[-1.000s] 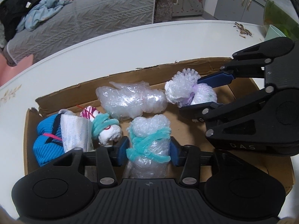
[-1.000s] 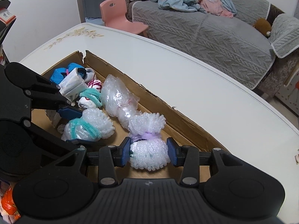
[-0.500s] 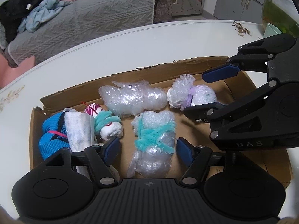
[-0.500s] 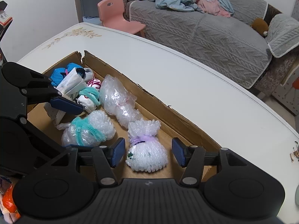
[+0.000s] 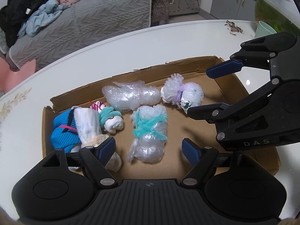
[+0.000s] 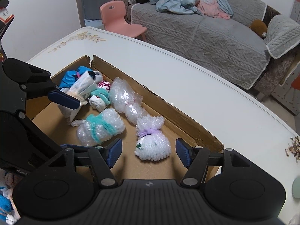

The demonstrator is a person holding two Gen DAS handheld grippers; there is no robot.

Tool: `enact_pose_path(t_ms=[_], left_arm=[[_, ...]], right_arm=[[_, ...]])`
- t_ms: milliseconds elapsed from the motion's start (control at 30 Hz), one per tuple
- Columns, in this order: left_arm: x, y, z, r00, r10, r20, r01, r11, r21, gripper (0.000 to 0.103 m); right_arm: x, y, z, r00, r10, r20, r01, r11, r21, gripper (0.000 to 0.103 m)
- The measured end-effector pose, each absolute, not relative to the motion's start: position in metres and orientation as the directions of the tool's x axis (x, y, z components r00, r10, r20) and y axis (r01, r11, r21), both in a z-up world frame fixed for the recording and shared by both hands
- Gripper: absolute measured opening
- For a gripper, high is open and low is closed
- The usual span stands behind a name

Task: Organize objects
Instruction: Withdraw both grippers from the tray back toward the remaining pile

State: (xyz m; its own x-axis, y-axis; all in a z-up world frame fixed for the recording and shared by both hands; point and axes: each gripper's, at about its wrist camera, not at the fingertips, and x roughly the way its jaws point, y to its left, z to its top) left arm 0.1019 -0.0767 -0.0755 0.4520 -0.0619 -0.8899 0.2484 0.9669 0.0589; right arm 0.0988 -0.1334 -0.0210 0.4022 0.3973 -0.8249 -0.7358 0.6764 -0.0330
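A second ago both pairs of tongs were clamped on bundles in the cardboard tray (image 5: pixel 230 86); since then both have been opening. The left tongs (image 5: pixel 149 148) now stand wide, clear of the bubble-wrap bundle tied with teal yarn (image 5: pixel 149 131), which lies between them on the tray floor near the middle. The right tongs (image 6: pixel 148 152) are about half open, their pads apart from the bundle tied with purple (image 6: pixel 151 142), which rests toward the tray's right end.

Going left to right from the tray's left end: a blue sock roll (image 5: pixel 62 129), a white sock roll (image 5: pixel 88 125) against it, a small white bundle with a teal tie (image 5: pixel 112 120), and a long bubble-wrap bundle (image 5: pixel 131 95) along the far wall, near the purple-tied one.

The tray sits on a white surface (image 5: pixel 112 52) with a faint floral print. Beyond the tray is a grey sofa (image 6: pixel 215 31) heaped with clothes (image 6: pixel 183 1), and a pink child's chair (image 6: pixel 118 18) stands beside it.
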Motion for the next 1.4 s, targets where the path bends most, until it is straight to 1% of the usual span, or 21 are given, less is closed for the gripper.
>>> enact_pose_path(t_ms=[33, 167, 233, 367, 533, 633, 867, 1067, 1200, 1267, 1400], left_arm=[[0.1, -0.074, -0.073, 0.452, -0.061, -0.89, 0.25, 0.966, 0.06, 0.083], [0.089, -0.071, -0.063, 0.453, -0.052, -0.89, 0.257, 0.964, 0.075, 0.086], [0.082, -0.069, -0.056, 0.458, -0.04, -0.888, 0.255, 0.963, 0.088, 0.086], [0.066, -0.055, -0.039, 0.465, -0.037, -0.885, 0.232, 0.969, 0.082, 0.087], [0.043, -0.037, -0.021, 0.48, -0.022, -0.877, 0.2, 0.976, 0.085, 0.089], [0.028, -0.031, -0.013, 0.486, -0.024, -0.874, 0.191, 0.978, 0.079, 0.089], [-0.023, -0.02, -0.005, 0.489, -0.013, -0.872, 0.194, 0.976, 0.094, 0.091], [-0.075, -0.009, -0.017, 0.46, -0.025, -0.888, 0.174, 0.983, 0.062, 0.093], [-0.116, -0.008, -0.036, 0.42, -0.057, -0.906, 0.155, 0.988, 0.009, 0.093], [-0.133, -0.014, -0.049, 0.403, -0.059, -0.913, 0.16, 0.987, 0.007, 0.093], [-0.148, -0.032, -0.07, 0.395, -0.037, -0.918, 0.153, 0.988, 0.026, 0.093]], right_arm=[[0.097, -0.133, -0.019, 0.403, 0.399, -0.824, -0.735, 0.677, -0.031, 0.061], [0.089, -0.131, -0.012, 0.41, 0.403, -0.819, -0.735, 0.677, -0.035, 0.069], [0.084, -0.128, -0.008, 0.406, 0.413, -0.815, -0.745, 0.666, -0.034, 0.071], [0.073, -0.118, 0.0, 0.417, 0.42, -0.806, -0.78, 0.621, -0.079, 0.077], [0.051, -0.107, 0.009, 0.409, 0.438, -0.801, -0.813, 0.573, -0.102, 0.08], [0.035, -0.105, 0.015, 0.408, 0.453, -0.792, -0.822, 0.559, -0.104, 0.088], [-0.01, -0.108, 0.027, 0.408, 0.467, -0.784, -0.834, 0.541, -0.112, 0.09], [-0.05, -0.127, 0.028, 0.416, 0.456, -0.787, -0.815, 0.571, -0.1, 0.092], [-0.073, -0.151, 0.023, 0.409, 0.457, -0.79, -0.797, 0.6, -0.065, 0.093], [-0.081, -0.165, 0.017, 0.411, 0.443, -0.797, -0.774, 0.631, -0.048, 0.095], [-0.08, -0.194, 0.001, 0.393, 0.415, -0.821, -0.679, 0.732, 0.044, 0.093]])
